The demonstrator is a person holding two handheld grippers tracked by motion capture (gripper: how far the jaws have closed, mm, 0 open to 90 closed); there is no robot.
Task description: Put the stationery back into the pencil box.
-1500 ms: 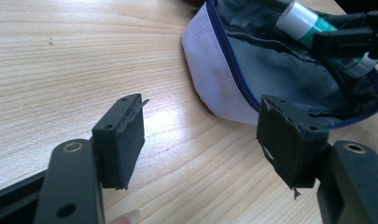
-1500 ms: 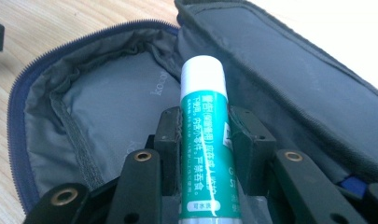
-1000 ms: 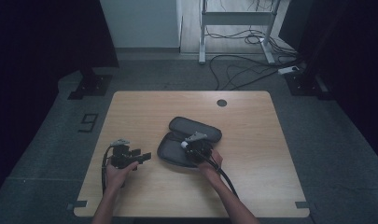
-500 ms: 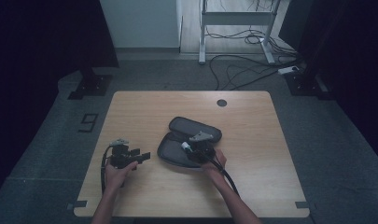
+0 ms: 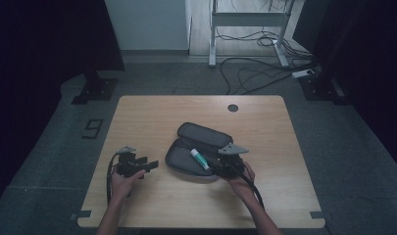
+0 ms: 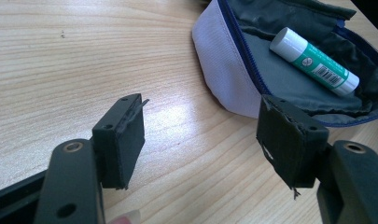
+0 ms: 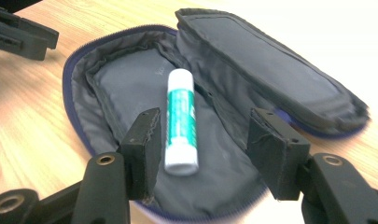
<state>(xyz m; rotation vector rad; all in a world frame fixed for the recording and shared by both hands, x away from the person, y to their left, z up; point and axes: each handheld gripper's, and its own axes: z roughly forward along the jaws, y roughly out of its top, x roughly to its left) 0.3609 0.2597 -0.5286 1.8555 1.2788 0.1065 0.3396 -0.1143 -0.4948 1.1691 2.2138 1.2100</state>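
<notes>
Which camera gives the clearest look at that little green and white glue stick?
The right gripper view: the glue stick lies close up and whole inside the open pencil case. The left gripper view shows it smaller, off in the upper right corner, though its barcode label shows. In the high view it is just a tiny sliver.

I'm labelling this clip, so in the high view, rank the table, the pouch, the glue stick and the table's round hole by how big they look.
1. Table
2. Pouch
3. Glue stick and round hole: the stick looks longer, the hole wider, so I would not rank these two.
</notes>
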